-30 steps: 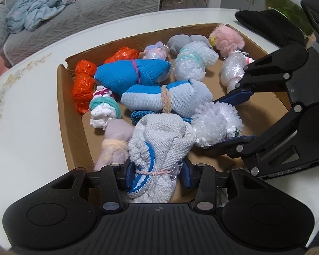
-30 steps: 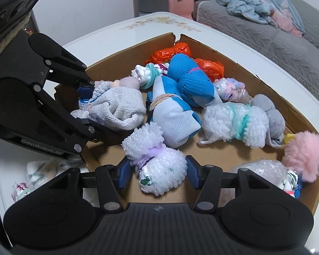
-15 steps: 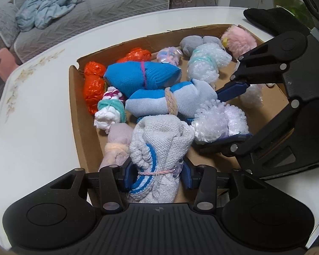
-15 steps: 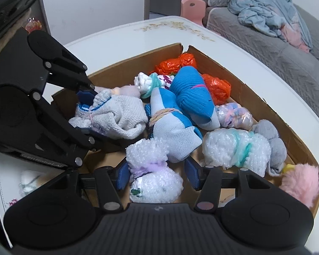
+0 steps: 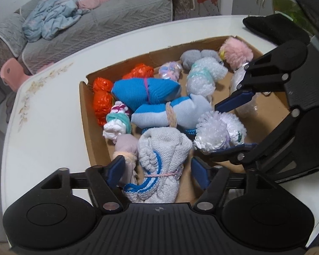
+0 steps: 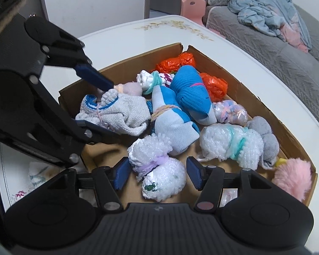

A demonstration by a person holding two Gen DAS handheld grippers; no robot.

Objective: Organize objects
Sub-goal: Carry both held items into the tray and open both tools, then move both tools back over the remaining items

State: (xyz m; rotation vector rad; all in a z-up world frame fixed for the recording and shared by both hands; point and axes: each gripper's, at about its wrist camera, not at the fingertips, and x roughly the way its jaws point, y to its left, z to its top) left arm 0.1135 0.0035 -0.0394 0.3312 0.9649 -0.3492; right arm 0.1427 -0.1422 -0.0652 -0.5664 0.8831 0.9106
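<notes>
A cardboard box [image 5: 89,125] on a white table holds several tied bundles. My left gripper [image 5: 158,173] is open, its fingers standing apart on either side of a white knit bundle with blue stripes [image 5: 161,161], which lies in the box's near corner; it also shows in the right wrist view [image 6: 117,112]. My right gripper [image 6: 157,173] is open around a white bubble-wrap bundle with a lilac tie [image 6: 157,170], which rests on the box floor and also shows in the left wrist view [image 5: 220,132].
Other bundles fill the box: blue socks [image 5: 146,91], orange plastic [image 5: 102,99], a grey sock [image 6: 265,138], a pink pompom [image 6: 291,178], a teal-tied bubble wrap [image 6: 231,146]. A black cloth [image 5: 272,27] lies on the table's far side. A grey sofa [image 5: 95,17] stands beyond.
Both grippers have opened and let go of their bundles, which now rest in the box. Both grippers have drawn back and up a little.
</notes>
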